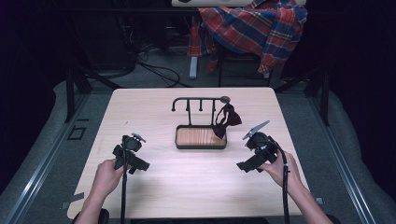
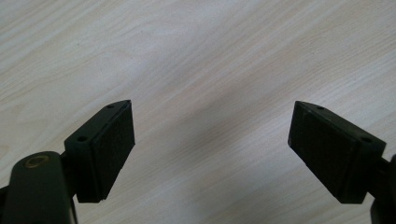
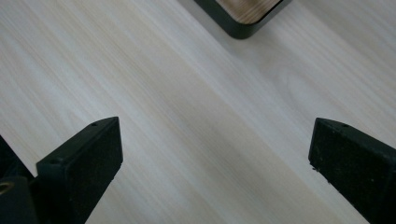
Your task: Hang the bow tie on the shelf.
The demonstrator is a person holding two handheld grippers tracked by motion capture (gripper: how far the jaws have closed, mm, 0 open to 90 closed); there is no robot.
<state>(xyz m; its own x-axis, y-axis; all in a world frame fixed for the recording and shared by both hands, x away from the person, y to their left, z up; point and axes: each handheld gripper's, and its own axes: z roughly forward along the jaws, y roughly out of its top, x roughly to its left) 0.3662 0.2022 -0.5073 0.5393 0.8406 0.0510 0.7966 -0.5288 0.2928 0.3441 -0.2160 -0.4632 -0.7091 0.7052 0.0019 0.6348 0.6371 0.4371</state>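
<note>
Jaws of both grippers stand wide apart with nothing between them, bare wood grain showing in the gap. Left gripper (image 1: 131, 156) hovers over the left part of the worktop (image 1: 187, 186); right gripper (image 1: 256, 156) hovers at the right, near the front right corner of the tray (image 1: 201, 146). Dark red bow tie (image 1: 226, 119) hangs from the right end of the black hook rack (image 1: 198, 99), which rises from the wooden-floored tray at mid-worktop. Both grippers lie well apart from it.

Left gripper (image 1: 140, 164) and right gripper (image 1: 244, 165) low over table (image 1: 187, 186), bow tie (image 1: 226, 120) hanging on stand (image 1: 198, 105)
</note>
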